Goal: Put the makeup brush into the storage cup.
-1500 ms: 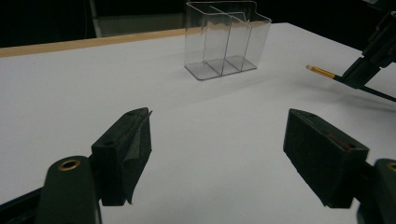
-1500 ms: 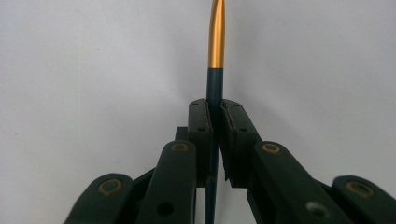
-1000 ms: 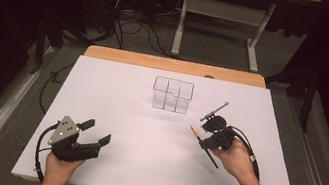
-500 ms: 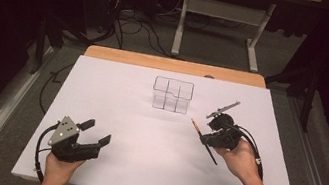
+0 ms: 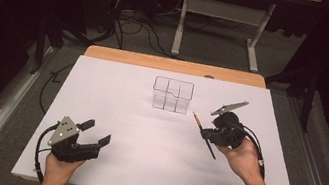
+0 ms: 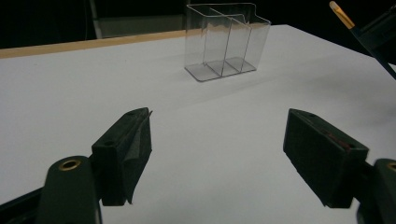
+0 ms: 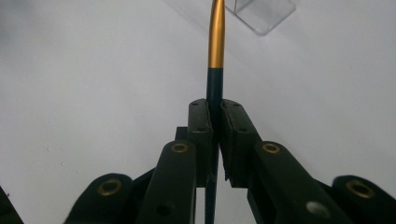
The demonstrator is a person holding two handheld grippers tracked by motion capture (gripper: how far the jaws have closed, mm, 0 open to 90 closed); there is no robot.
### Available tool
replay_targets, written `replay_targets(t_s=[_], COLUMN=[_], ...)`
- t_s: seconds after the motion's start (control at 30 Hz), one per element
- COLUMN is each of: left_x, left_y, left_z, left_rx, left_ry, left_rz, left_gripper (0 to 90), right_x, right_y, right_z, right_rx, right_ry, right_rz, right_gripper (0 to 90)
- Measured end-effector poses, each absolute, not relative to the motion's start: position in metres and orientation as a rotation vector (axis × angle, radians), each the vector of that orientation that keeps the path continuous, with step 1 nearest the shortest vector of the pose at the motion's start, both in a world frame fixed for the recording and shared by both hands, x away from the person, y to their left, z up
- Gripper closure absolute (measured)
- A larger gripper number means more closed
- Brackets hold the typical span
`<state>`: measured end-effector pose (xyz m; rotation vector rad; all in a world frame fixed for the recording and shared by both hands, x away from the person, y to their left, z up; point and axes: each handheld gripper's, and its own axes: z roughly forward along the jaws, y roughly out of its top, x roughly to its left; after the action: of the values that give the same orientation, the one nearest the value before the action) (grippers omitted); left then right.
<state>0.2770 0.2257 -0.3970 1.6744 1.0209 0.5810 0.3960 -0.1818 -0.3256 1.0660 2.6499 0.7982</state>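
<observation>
Your white table [image 5: 139, 169] is bare between the clear divided holder [image 5: 172, 95] and your right hand-held gripper [image 5: 207, 131], clamped on the brush [image 5: 201, 131]. Its gold-tipped end slants toward the holder. Your left hand-held gripper [image 5: 97, 133] stands apart.

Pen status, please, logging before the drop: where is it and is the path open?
Right tongs shut on pen, gold end toward clear organizer. Left tongs open, idle. Nothing between.
</observation>
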Motion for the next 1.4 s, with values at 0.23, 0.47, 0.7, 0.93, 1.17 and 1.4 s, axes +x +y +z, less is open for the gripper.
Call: replay_targets(t_s=[0.23, 0.47, 0.7, 0.93, 1.17, 1.4], left_x=[0.277, 0.278, 0.277, 0.277, 0.280, 0.278], left_y=[0.226, 0.224, 0.226, 0.225, 0.223, 0.225], left_z=[-0.397, -0.398, -0.397, -0.398, -0.399, -0.398], left_rx=[1.679, 1.686, 1.680, 1.688, 1.695, 1.688], left_ry=[1.019, 1.017, 1.019, 1.019, 1.019, 1.016], left_rz=[0.584, 0.576, 0.577, 0.572, 0.568, 0.567], left_gripper=[23.9, 23.9, 24.0, 24.1, 24.2, 24.4], right_x=[0.400, 0.401, 0.407, 0.412, 0.421, 0.427], right_y=[-0.179, -0.173, -0.173, -0.174, -0.172, -0.165], right_z=[-0.323, -0.317, -0.314, -0.312, -0.303, -0.296], right_rx=[1.039, 1.019, 1.022, 1.031, 1.041, 1.020], right_ry=[2.625, 2.603, 2.575, 2.557, 2.521, 2.510], right_rz=[0.877, 0.945, 1.005, 1.059, 1.109, 1.136], right_gripper=[85.3, 85.2, 85.3, 85.2, 85.2, 85.2])
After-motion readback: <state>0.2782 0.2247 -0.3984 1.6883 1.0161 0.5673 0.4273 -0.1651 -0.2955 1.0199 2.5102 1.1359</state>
